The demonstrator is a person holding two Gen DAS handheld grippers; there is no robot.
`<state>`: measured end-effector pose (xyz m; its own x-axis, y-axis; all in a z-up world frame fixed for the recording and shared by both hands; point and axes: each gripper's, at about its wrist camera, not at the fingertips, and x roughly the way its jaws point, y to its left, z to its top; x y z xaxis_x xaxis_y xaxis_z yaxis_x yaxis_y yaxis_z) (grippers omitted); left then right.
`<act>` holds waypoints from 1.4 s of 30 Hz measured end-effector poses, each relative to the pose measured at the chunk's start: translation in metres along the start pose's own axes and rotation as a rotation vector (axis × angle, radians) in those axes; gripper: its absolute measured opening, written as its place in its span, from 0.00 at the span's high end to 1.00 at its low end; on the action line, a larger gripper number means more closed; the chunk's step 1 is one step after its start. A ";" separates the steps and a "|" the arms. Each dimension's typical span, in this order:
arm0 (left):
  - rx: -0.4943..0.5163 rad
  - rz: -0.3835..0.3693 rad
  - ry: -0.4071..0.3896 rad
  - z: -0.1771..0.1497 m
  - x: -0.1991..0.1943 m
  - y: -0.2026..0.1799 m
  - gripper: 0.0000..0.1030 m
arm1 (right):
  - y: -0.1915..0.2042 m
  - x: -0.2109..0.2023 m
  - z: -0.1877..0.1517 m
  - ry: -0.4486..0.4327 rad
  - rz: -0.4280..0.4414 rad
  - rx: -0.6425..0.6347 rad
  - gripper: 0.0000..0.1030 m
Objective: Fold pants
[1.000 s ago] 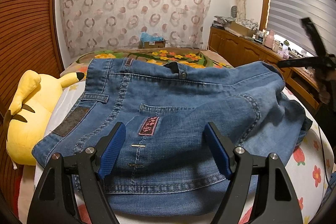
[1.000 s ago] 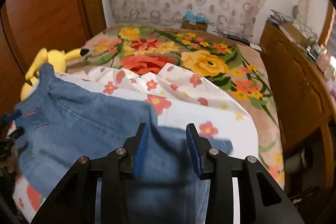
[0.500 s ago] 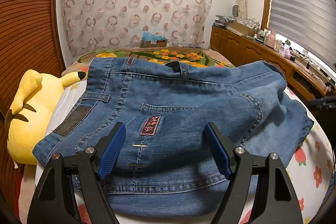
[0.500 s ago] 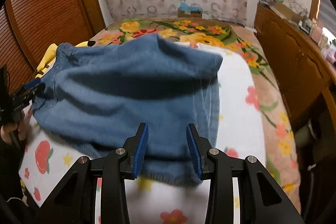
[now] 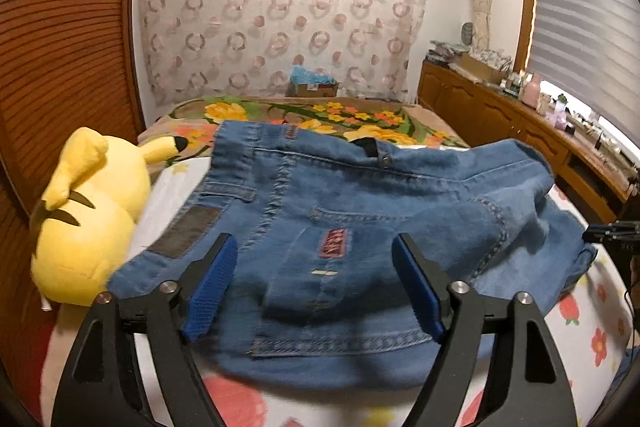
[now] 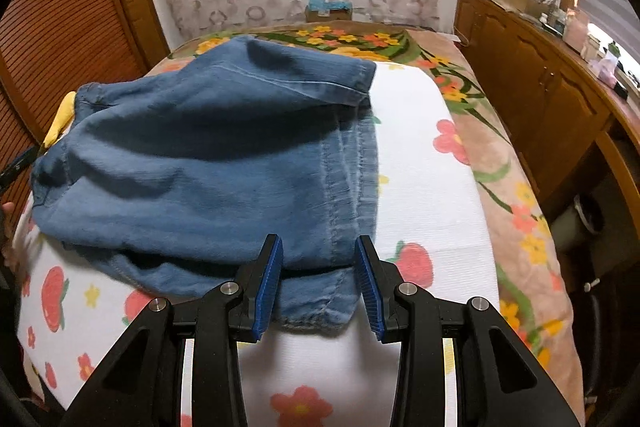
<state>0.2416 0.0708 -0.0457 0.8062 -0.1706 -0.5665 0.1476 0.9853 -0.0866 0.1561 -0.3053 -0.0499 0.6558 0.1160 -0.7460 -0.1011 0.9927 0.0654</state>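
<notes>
Blue denim pants [image 5: 360,195] lie folded on the bed, waistband toward the far side and a back pocket with a pink patch facing up. My left gripper [image 5: 314,241] hovers over their near edge, jaws wide and opening, with no cloth pinched between them. In the right wrist view the folded legs [image 6: 200,167] are bunched, their hems toward the right. My right gripper [image 6: 317,243] stands open just above the near hem corner; its pads do not press on the denim. It also shows at the right edge of the left view [image 5: 608,229].
A yellow plush toy [image 5: 84,219] rests against the pants' left side. The bed sheet [image 6: 420,147] has a flower print. A wooden cabinet [image 6: 540,87] runs along the right, a slatted wooden door [image 5: 60,47] along the left. A box [image 5: 314,87] sits at the bed's far end.
The denim that hung blurred in front of the right gripper now lies flat on the bed, and the right gripper has dropped toward its hem. The left gripper has drawn back a little.
</notes>
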 end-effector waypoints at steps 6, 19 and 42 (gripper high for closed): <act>0.006 0.011 0.056 0.001 -0.001 0.002 0.21 | -0.006 0.008 0.001 -0.004 0.025 0.014 0.62; -0.024 0.048 0.080 0.001 -0.003 0.026 0.21 | -0.010 -0.041 -0.011 -0.076 0.057 -0.017 0.97; -0.102 0.096 0.137 -0.012 0.012 0.055 0.21 | -0.001 -0.007 -0.011 0.053 0.034 0.035 0.70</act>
<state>0.2525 0.1235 -0.0671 0.7273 -0.0787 -0.6818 0.0090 0.9944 -0.1051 0.1437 -0.3074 -0.0524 0.6115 0.1492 -0.7770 -0.0961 0.9888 0.1142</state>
